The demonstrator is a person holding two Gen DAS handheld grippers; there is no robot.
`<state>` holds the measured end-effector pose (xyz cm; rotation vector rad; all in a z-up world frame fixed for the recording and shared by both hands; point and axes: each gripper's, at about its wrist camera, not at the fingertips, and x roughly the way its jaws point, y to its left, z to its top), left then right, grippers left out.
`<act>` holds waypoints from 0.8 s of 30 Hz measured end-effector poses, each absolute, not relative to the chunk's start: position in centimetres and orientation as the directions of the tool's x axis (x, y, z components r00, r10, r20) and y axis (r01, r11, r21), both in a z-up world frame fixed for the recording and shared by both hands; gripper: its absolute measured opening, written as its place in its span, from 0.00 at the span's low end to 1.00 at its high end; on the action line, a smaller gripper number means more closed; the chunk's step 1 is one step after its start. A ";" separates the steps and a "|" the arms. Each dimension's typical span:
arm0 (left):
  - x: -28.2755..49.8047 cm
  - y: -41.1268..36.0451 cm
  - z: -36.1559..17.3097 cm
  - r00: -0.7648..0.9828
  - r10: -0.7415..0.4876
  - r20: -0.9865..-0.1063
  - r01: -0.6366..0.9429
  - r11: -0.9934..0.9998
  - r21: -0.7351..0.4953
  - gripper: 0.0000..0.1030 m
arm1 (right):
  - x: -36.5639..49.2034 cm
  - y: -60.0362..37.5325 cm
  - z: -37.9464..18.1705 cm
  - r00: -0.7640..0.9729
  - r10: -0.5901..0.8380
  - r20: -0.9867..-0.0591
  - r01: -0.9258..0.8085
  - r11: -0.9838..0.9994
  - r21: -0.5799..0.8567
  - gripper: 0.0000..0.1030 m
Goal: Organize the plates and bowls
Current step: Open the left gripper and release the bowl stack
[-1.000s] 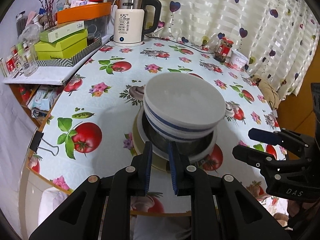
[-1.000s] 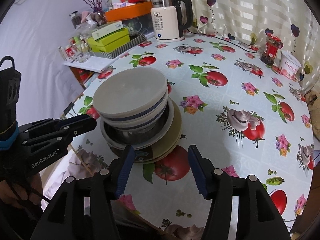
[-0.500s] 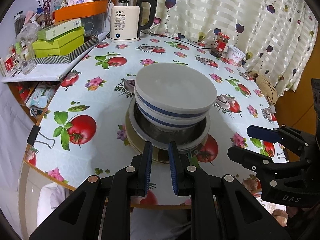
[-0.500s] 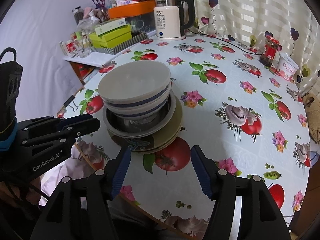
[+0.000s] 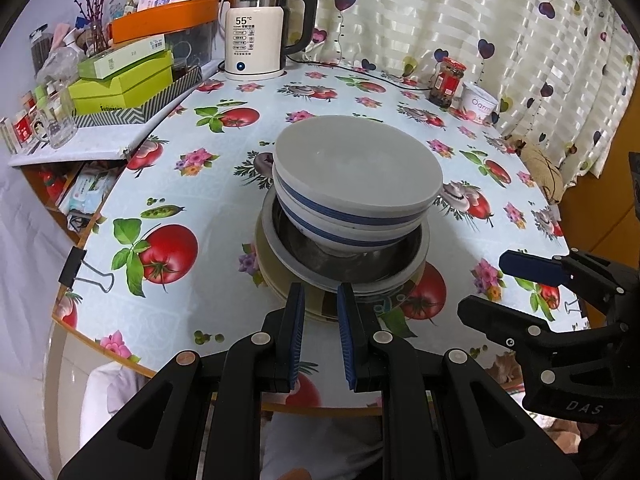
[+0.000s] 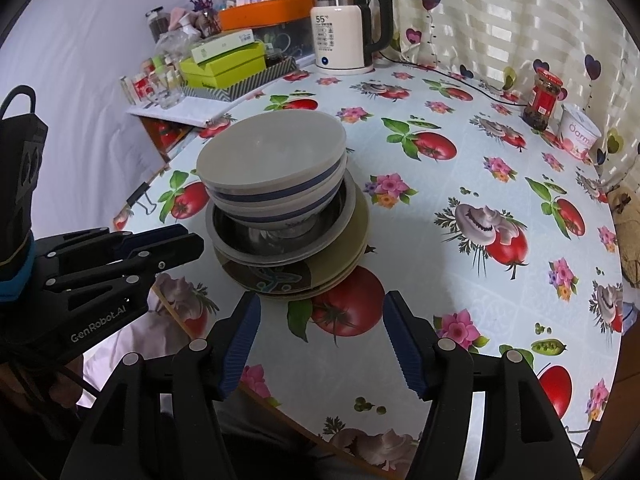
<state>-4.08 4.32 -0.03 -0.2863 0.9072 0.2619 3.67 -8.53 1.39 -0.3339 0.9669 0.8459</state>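
**Left wrist view: dishes stacked, both grippers clear of the pile**

Left wrist view shows the stack near the front edge of the surface [image 5: 460,148], which carries a tomato-print cloth. Two white bowls with blue bands [image 5: 356,192] are nested, sitting in a metal bowl [image 5: 352,264], which rests on the plates [image 5: 320,304] at the bottom. The left gripper [image 5: 320,336] sits low just in front of the plates, its jaws narrowed to a small gap with nothing between them. The right gripper [image 6: 320,344] is spread wide and empty, short of the stack.

Judging from how things lie, the sorting looks close to finished, and the step in hand is either a last check or a withdrawal. To do it well:

- Draw both grippers straight back and slightly up, so no finger catches the plate rim.
- Watch the top bowls: from the right wrist view they lean a little toward the left gripper [image 6: 132,256], so a bump on that side could slide them.
- If straightening is wanted, nudge the bowl wall gently, not the rim.

The kettle [image 5: 260,36] and jar [image 5: 448,82] stand well apart.
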 end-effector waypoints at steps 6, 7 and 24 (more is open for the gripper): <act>-3.9 4.4 -0.1 0.577 0.127 -0.807 -0.352 0.930 -0.105 0.17 | 3.7 -8.4 1.3 0.286 0.477 -0.831 -0.759 0.642 0.107 0.62; -3.8 4.4 -0.2 0.574 0.129 -0.808 -0.353 0.930 -0.102 0.17 | 3.7 -8.3 1.3 0.286 0.477 -0.831 -0.760 0.641 0.107 0.62; -3.9 4.1 -0.6 0.564 0.133 -0.815 -0.352 0.932 -0.091 0.17 | 3.7 -8.0 1.0 0.278 0.469 -0.839 -0.765 0.636 0.102 0.62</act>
